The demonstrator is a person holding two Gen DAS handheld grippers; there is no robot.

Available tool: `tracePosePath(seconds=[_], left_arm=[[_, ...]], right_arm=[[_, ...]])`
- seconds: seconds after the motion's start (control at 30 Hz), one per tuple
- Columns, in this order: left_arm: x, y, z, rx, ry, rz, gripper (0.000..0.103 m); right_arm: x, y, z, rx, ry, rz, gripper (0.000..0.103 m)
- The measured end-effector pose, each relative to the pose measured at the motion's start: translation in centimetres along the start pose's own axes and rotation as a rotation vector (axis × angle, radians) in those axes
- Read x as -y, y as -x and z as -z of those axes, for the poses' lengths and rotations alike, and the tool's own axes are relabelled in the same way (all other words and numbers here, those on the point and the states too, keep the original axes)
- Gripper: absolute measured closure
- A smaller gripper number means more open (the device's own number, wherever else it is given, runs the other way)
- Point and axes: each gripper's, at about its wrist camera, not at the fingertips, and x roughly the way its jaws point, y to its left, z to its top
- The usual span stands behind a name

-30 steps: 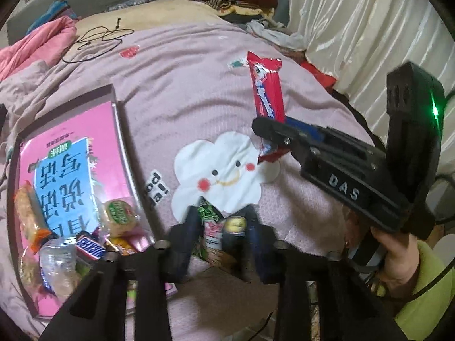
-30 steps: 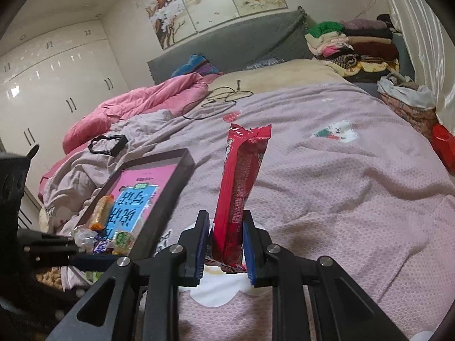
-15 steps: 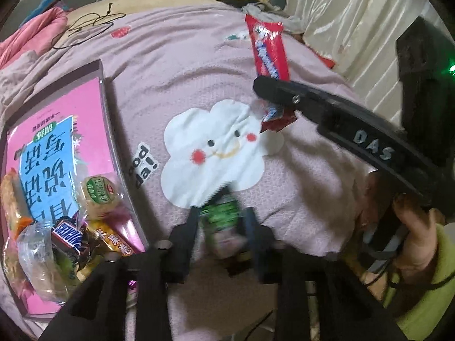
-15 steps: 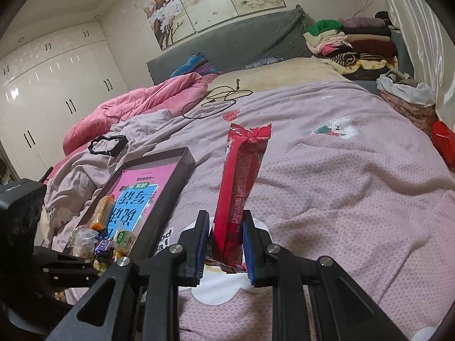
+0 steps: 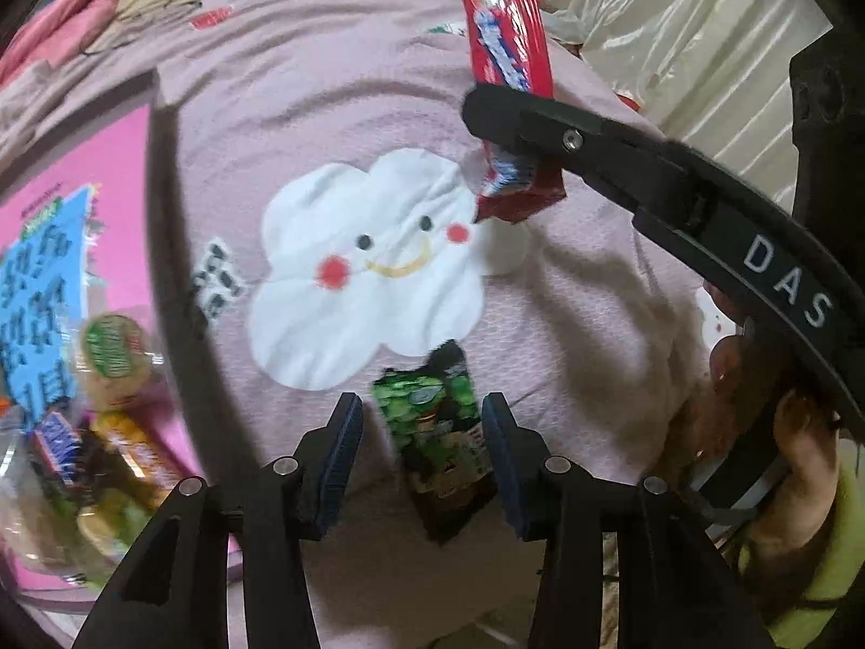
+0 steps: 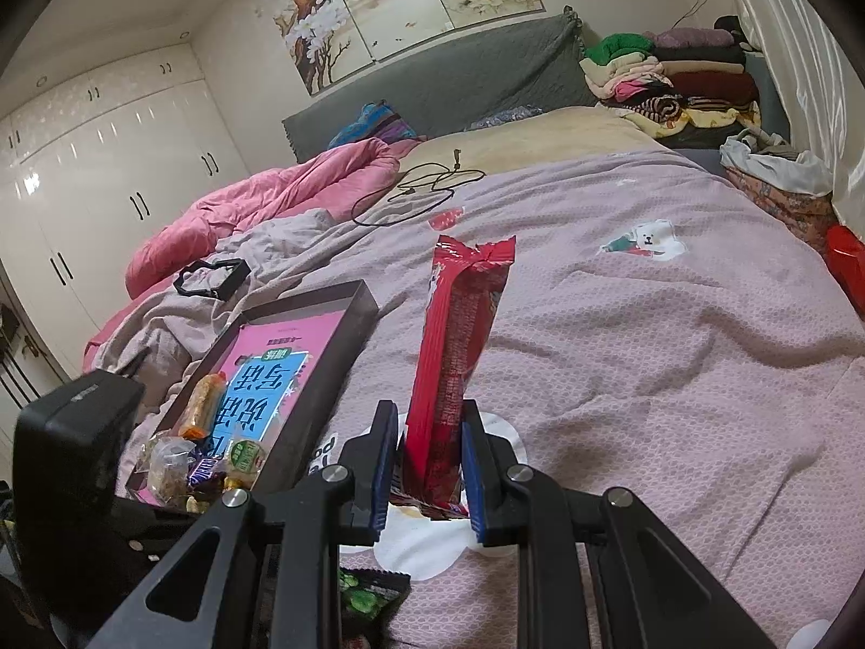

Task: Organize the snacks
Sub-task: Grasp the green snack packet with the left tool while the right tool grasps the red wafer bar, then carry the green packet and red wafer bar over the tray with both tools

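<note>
Left gripper (image 5: pixel 421 449): jaws apart, one green snack packet (image 5: pixel 438 443) lying loose between them on the mauve bedspread (image 5: pixel 335 108); half a second ago they were pinched on it. Right gripper (image 6: pixel 427 473): clamped as before on one long red wafer pack (image 6: pixel 459 346), held upright above the white cloud patch (image 5: pixel 362 276). One dark tray (image 6: pixel 330 378) to the left, holding several small snacks, count unclear.
</note>
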Motion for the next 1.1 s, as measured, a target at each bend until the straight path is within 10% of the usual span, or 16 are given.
tracePosePath(seconds=[0.57, 1.1], left_arm=[[1.2, 2.5, 0.4, 0.089, -0.038, -0.027, 0.072], [-7.4, 10.8, 1.8, 0.257, 0.115, -0.113, 0.072]], right_arm=[[-0.3, 1.3, -0.3, 0.045, 0.004, -0.001, 0.080], [-6.6, 1.7, 0.0, 0.051, 0.091, -0.110, 0.080]])
